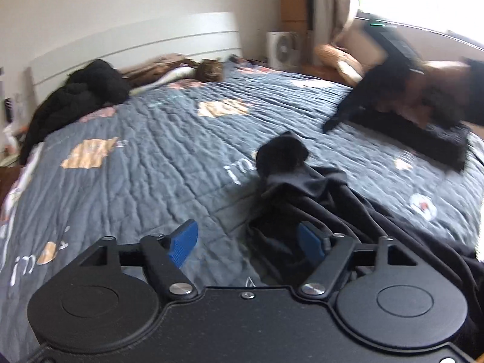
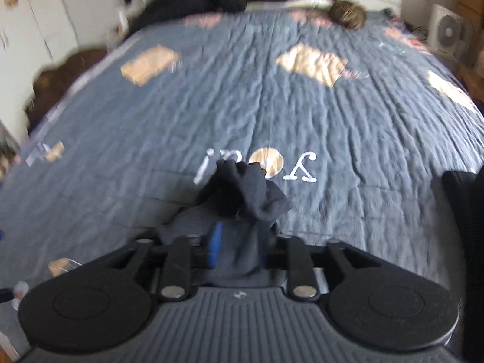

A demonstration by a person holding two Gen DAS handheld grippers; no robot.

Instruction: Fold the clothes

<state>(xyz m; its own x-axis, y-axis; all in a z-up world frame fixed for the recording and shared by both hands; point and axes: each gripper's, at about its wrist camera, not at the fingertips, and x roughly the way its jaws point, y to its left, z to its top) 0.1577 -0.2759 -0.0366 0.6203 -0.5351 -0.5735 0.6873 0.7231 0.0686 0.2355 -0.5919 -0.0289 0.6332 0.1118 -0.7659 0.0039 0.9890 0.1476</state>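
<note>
1. Left wrist view: my left claw (image 1: pixel 248 243) stands released above the bed (image 1: pixel 145 157); the dark garment (image 1: pixel 302 187) lies crumpled just ahead, cloth beside the right pad.
2. Right wrist view: my right claw (image 2: pixel 239 249) has the garment bunched between its partly parted pads; whether they pinch it I cannot tell.

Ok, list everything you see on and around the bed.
Quilted bedcover: one, grey-blue with tan patches, covering bed
Panelled headboard: one, white, far end
Crumpled black cloth garment: one, black, near edge
Folded black textured garment: one, black, right side
Heap of black clothes: one, black, far left
Box fan: one, white, past far right corner
Left gripper: one, black, blue pads, open over garment
Right gripper: one, black, cloth between fingers, grip unclear
</note>
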